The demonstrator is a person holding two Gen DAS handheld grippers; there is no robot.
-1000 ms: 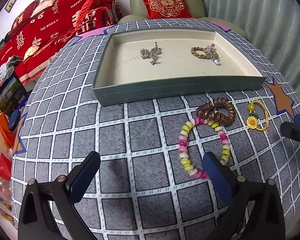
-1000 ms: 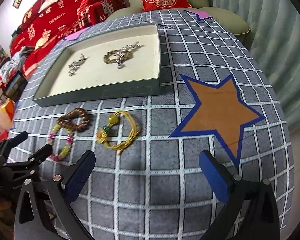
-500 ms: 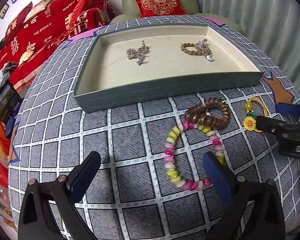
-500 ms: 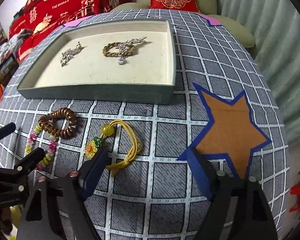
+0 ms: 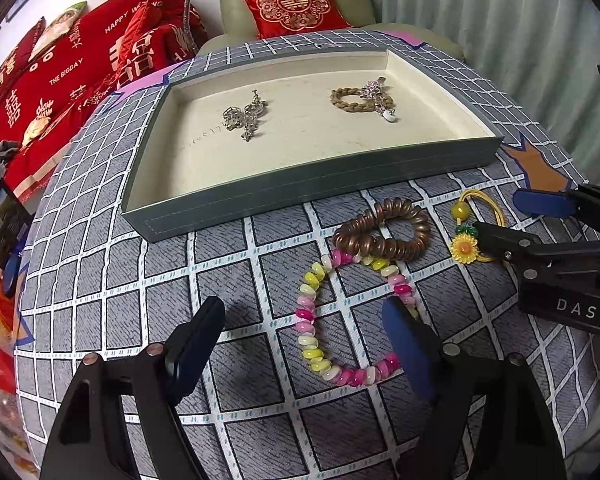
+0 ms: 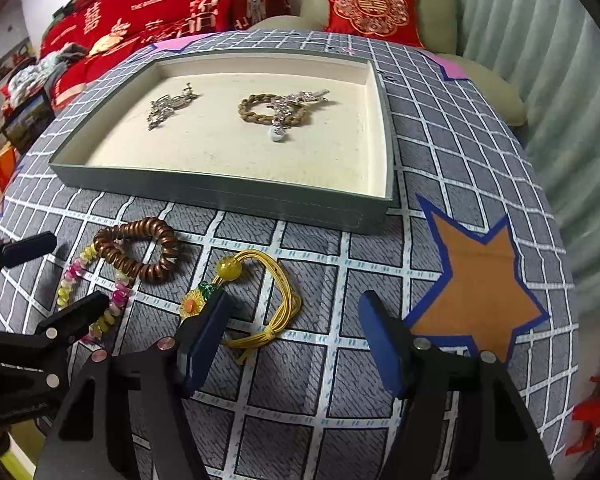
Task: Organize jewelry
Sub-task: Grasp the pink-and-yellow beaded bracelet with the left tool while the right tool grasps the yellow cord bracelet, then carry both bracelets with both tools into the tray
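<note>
A pink and yellow bead bracelet (image 5: pixel 305 314) lies on the grey checked tablecloth. My left gripper (image 5: pixel 300 320) stands over it with its jaws closing; the beads lie between the fingers and the pads are clear of them. A brown coil bracelet (image 5: pixel 376 246) overlaps the beads' far end. To the right lies a yellow cord bracelet (image 6: pixel 284 292) with a sunflower charm (image 6: pixel 192 306). My right gripper (image 6: pixel 296 308) straddles the cord's loop, its jaws closing, and its left pad sits next to the charm without pressing the cord.
A grey-green tray (image 5: pixel 300 196) with a cream lining stands behind the bracelets and holds a silver piece (image 5: pixel 244 116) and a braided brown bracelet (image 5: pixel 356 100) with a pendant. An orange star (image 6: pixel 480 284) marks the cloth on the right. An armchair, a red cushion and red bedding lie beyond the table.
The left gripper shifted right until the bead bracelet lay between its fingers, and its jaws narrowed. The right gripper came left and down over the yellow cord, narrowing its jaws.
</note>
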